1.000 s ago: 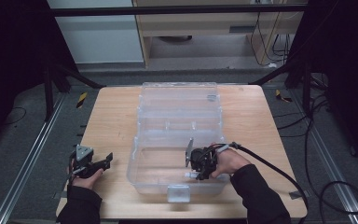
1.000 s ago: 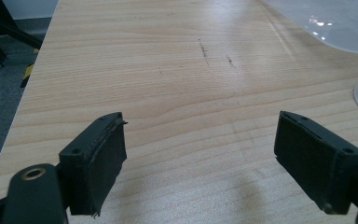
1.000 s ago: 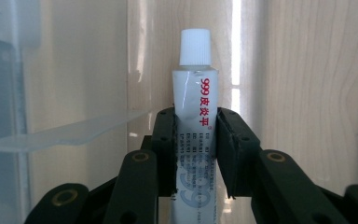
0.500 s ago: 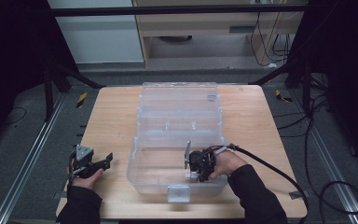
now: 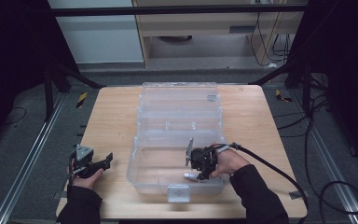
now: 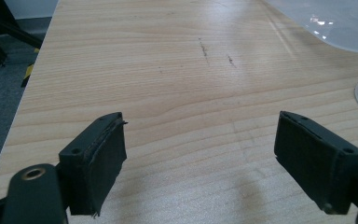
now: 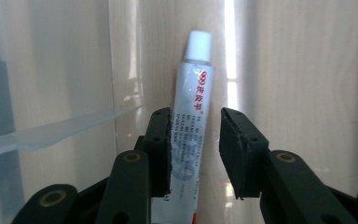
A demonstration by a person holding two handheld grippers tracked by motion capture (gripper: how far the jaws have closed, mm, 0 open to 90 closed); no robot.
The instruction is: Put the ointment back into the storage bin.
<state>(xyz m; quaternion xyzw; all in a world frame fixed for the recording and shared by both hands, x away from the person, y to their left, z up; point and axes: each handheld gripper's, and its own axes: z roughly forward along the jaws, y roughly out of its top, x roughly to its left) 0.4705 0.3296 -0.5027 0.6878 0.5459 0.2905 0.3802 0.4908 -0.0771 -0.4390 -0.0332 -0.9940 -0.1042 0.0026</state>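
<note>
A white tube [image 7: 193,107] with a white cap and red print lies on the floor of a clear plastic box [image 5: 135,172]. My right gripper [image 7: 196,126] reaches down into the box's near half, and its jaws have just been opening. The tube is between them: the left pad [image 7: 161,144] is against it, and a gap shows at the right pad [image 7: 233,149]. In the high view the right gripper [image 5: 196,173] stands over the tube [image 5: 189,176]. My left gripper [image 5: 107,160] rests on the table left of the box, its jaws [image 6: 200,144] wide open over bare wood.
The box's lid [image 5: 177,93] lies open flat toward the far side of the wooden table [image 5: 112,121]. A latch [image 5: 178,192] sits on the box's near wall. A thin clear divider [image 7: 51,133] crosses the box left of the tube. A black cable [image 5: 270,168] trails right.
</note>
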